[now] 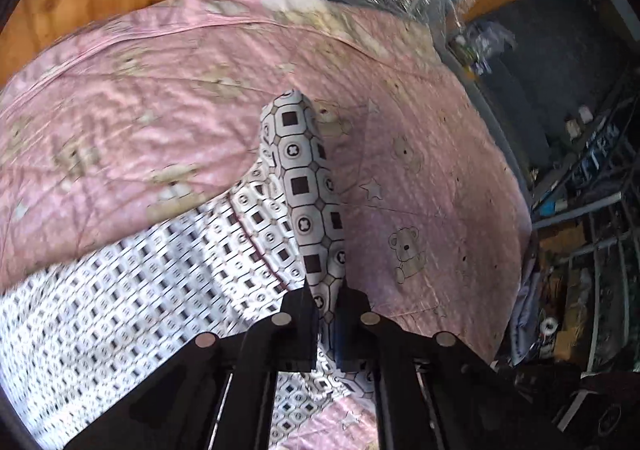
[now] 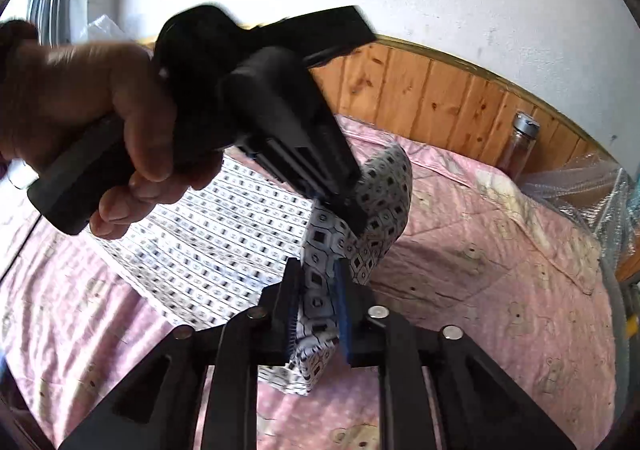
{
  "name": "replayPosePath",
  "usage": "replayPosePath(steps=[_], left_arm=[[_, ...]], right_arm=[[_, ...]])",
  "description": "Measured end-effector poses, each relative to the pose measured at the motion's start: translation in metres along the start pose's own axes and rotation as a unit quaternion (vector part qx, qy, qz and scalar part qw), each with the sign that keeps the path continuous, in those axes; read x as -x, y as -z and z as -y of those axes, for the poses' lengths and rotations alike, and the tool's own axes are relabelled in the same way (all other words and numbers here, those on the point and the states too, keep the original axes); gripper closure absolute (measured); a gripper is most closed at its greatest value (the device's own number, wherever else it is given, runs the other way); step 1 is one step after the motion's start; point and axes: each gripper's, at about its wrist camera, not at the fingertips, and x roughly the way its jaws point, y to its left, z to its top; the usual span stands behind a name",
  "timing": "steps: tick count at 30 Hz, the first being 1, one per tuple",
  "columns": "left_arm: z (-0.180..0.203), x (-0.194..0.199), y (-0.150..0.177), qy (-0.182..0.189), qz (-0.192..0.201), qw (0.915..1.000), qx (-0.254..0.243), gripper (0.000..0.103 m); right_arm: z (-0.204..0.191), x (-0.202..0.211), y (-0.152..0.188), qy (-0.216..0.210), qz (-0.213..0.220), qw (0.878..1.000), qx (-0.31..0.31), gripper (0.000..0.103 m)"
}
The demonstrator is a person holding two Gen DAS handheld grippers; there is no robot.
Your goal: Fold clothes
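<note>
A white garment [image 1: 132, 290] printed with black squares and rings lies spread on a pink bedspread [image 1: 420, 178]. My left gripper [image 1: 328, 302] is shut on a raised edge of it, and the cloth stands up in a fold ahead of the fingers. In the right wrist view the same garment [image 2: 208, 234] stretches to the left, and my right gripper [image 2: 318, 290] is shut on another lifted part of its edge. Just above it the left gripper [image 2: 344, 206], held in a person's hand [image 2: 92, 110], pinches the cloth close by.
A wooden headboard [image 2: 432, 98] runs behind the bed. A clear bottle with a metal cap [image 2: 520, 146] and crinkled plastic wrap [image 2: 588, 182] sit at its right end. Cluttered shelves [image 1: 584, 210] stand past the bed's edge.
</note>
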Motion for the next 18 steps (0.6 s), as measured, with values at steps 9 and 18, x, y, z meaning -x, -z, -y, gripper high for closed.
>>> replayPosePath(steps=[9,18], left_arm=[[-0.144,0.01,0.091,0.034,0.055,0.9806,0.185,0.098],[-0.159,0.042,0.122,0.025,0.109,0.9708,0.212,0.065]], right_arm=[[0.037,-0.064,0.015,-0.098,-0.16,0.967,-0.171,0.073],[0.08,-0.053,-0.008,-0.08,-0.167,0.967,-0.173,0.055]])
